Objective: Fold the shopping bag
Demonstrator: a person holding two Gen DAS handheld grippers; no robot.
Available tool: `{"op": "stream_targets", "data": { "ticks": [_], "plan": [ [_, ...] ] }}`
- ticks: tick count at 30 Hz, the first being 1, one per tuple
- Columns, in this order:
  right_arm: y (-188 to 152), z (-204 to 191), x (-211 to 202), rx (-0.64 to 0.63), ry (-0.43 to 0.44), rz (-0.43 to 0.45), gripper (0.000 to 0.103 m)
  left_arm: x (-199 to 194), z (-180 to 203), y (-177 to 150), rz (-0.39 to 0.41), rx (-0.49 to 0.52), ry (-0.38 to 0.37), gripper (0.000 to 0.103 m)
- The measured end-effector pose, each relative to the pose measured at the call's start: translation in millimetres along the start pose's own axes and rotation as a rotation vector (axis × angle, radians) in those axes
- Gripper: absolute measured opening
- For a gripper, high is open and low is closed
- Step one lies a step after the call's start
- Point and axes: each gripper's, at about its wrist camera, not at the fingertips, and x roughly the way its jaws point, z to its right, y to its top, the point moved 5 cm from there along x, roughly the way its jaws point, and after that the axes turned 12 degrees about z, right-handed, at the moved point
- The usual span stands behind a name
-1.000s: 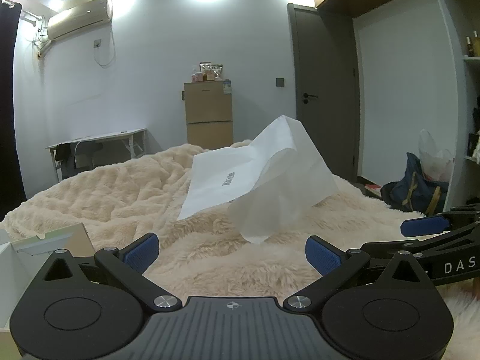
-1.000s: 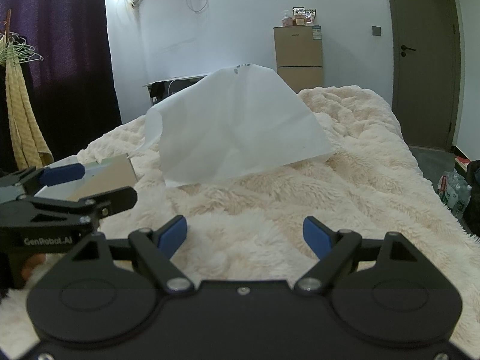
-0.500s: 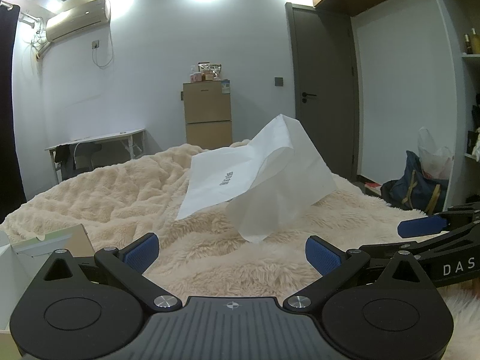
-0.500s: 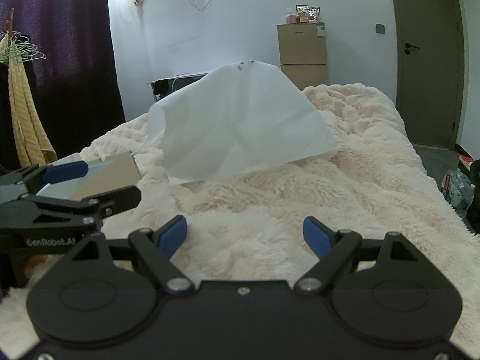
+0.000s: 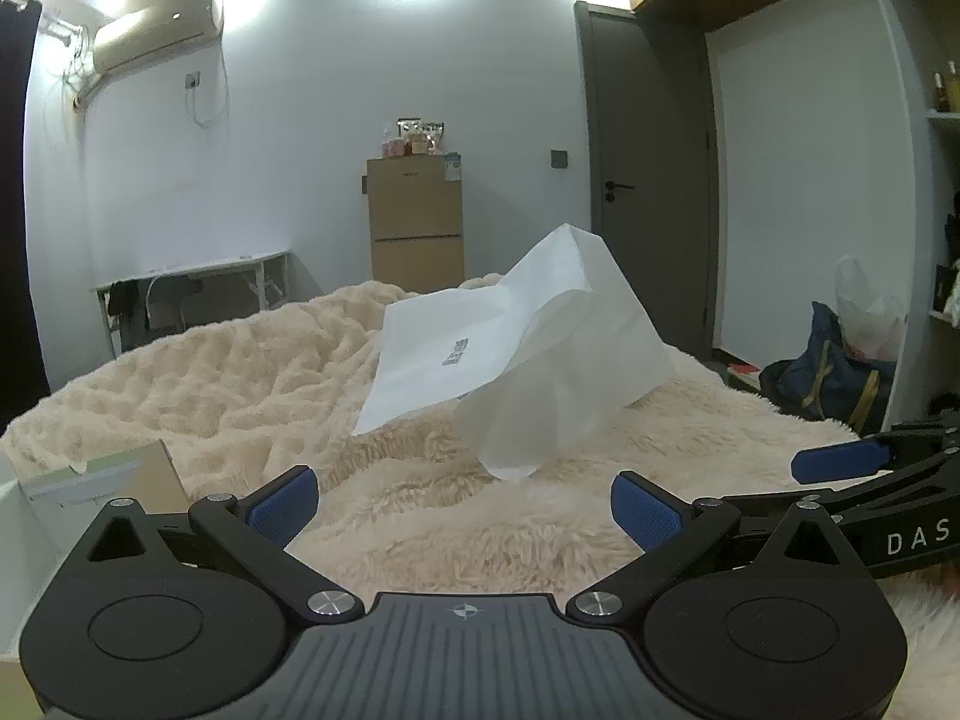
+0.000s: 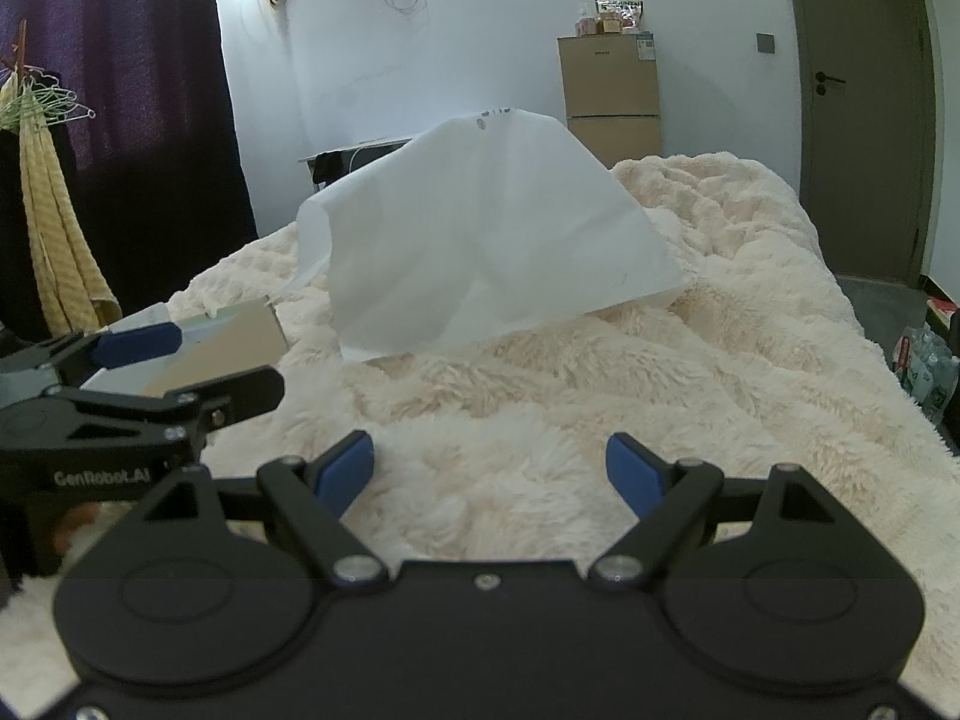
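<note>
The left black gripper with blue pads [image 5: 462, 503] is sitting wide open with nothing in it. The right black gripper with blue pads [image 6: 489, 468] is wide open and empty too. Both are hovering low over the fluffy cream blanket [image 6: 690, 396].

The thin white paper shopping bag [image 5: 528, 354] is lying crumpled and puffed up on the blanket, well ahead of both grippers, not folded yet.

The bag looks light and slippery, so a pinch on just one layer may be letting the rest flop. The soft fur may be getting caught in the pads too. The brown cardboard box [image 6: 231, 339] is sitting near the left gripper and could get bumped.
</note>
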Motion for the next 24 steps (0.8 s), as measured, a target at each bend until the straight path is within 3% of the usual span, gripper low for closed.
{"op": "stream_targets", "data": {
  "ticks": [16, 24],
  "plan": [
    [10.6, -20.4, 7.6, -0.083, 0.056, -0.049, 0.084, 5.8, -6.9, -0.8, -0.025, -0.019, 0.02, 0.103],
    [12.6, -16.7, 4.7, -0.05, 0.044, -0.037, 0.084, 2.2, -8.2, 1.2, -0.022, -0.026, 0.018, 0.103]
  ]
}}
